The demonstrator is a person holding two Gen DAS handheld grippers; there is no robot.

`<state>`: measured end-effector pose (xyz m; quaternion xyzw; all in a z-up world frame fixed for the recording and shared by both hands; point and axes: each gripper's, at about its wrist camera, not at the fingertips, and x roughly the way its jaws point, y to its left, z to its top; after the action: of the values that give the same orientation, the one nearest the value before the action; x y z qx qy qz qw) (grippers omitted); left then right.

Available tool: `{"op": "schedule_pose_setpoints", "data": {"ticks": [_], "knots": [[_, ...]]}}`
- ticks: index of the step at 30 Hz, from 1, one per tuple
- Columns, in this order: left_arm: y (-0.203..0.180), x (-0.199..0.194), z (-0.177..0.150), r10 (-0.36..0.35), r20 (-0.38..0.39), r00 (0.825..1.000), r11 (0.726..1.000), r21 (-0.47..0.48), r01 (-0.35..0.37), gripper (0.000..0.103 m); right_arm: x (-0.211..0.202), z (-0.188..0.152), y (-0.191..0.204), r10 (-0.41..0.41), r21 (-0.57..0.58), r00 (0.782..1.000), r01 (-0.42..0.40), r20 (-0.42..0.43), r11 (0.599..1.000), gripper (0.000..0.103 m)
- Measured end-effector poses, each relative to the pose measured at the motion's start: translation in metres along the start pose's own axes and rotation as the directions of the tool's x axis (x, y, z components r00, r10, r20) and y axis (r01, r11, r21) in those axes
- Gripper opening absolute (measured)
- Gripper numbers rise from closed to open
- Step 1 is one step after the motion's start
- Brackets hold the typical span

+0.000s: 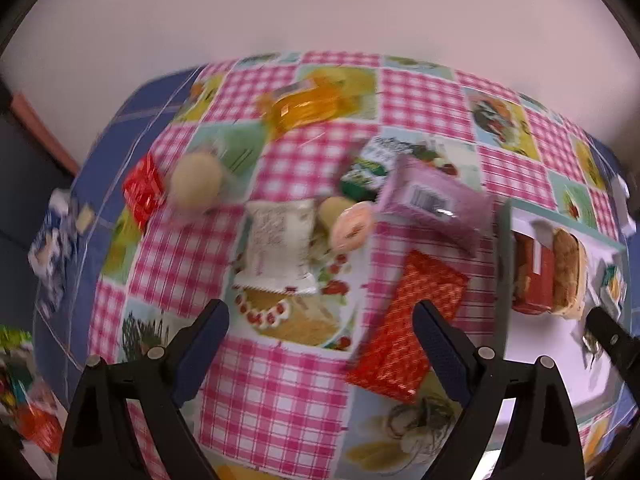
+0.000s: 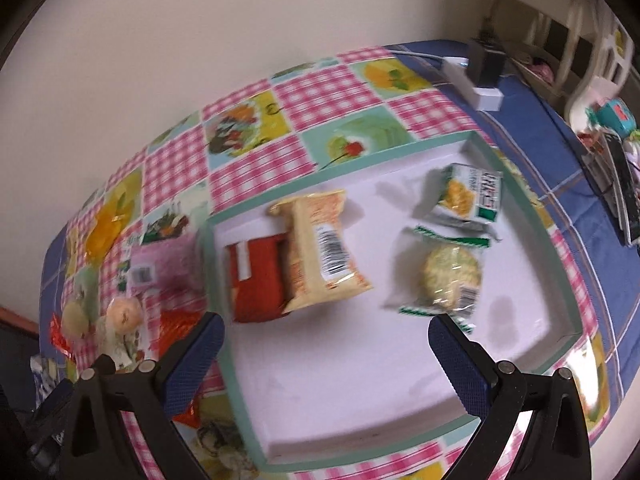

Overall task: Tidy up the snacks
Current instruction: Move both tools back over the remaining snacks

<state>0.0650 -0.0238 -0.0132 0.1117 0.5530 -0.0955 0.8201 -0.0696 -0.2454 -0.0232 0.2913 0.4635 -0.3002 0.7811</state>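
Between open left jaws lies tablecloth (image 1: 280,392), red packet (image 1: 404,328) alongside.

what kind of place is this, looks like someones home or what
Probably a home dining or kitchen table. It has a pink gingham food-print tablecloth strewn with wrapped snacks, a white tray holding some, and a white chair behind.

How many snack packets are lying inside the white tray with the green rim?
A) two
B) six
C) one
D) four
D: the right wrist view shows four packets inside the tray: a red packet, a yellow packet, a green and white packet, and a round cracker in clear wrap.
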Motion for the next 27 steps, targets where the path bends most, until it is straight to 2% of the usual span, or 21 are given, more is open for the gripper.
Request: {"op": "schedule_pose_setpoints", "data": {"ticks": [8,17,27], "knots": [[0.049,0.012,-0.007,0.016,-0.051,0.999,0.994,-0.111,-0.022,0.093,0.012,-0.023,0.055,0.057,-0.098,0.997,-0.061,-0.049,0.993,0.103],[0.084,0.027,-0.007,-0.004,-0.089,0.996,0.977,-0.21,-0.015,0.093,0.032,-0.051,0.116,0.093,-0.222,0.992,-0.111,-0.088,0.969,0.103],[0.117,0.05,-0.007,-0.026,-0.133,0.991,0.959,-0.282,-0.013,0.093,0.053,-0.077,0.153,0.107,-0.279,0.986,-0.14,-0.128,0.95,0.101]]}}
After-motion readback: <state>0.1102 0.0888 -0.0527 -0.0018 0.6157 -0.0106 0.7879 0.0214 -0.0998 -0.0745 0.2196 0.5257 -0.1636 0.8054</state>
